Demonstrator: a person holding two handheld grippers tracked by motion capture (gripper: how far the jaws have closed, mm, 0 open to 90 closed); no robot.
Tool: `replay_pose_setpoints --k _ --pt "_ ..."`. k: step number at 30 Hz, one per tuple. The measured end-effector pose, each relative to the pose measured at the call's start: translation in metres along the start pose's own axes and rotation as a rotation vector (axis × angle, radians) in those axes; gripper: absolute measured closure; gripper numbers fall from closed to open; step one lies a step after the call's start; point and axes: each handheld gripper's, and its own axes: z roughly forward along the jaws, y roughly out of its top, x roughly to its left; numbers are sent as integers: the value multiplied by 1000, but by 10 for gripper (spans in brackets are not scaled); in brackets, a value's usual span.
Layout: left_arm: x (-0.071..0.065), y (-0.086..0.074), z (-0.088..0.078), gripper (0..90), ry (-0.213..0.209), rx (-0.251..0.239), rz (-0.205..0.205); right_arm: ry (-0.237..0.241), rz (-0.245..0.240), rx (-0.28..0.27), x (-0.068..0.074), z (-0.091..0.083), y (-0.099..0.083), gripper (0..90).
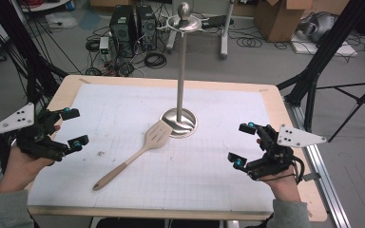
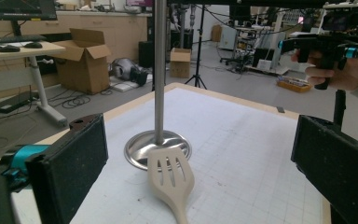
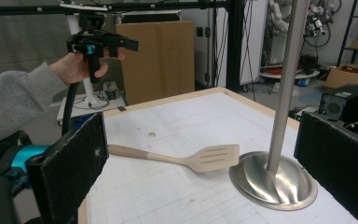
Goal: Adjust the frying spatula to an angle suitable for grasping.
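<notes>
Spatula [image 1: 133, 156] blade apparently overlaps stand base [image 3: 273, 182], seen from high view.

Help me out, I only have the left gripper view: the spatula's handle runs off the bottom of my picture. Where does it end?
Observer: In the high view the spatula lies whole on the table, its handle end pointing toward the near edge, left of the middle, apart from both claws.
Operator: What tops the pole?
Observer: The stand ends in a round ring plate with a ball knob above it; nothing hangs there.
Operator: And where is the left claw?
Observer: The left claw hovers open and empty near the table's left edge.
</notes>
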Motion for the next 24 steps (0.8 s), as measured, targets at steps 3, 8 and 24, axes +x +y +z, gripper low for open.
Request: replay_pose_setpoints --k 3,8,24 --pt "0 -1 1 41 0 3 -3 11 14 16 0 2 -2 17" --pt "2 -4 3 41 25 0 -19 22 14 26 0 4 -3 18" --pt "4 -21 14 122 31 56 25 21 26 28 -2 3 -5 17"
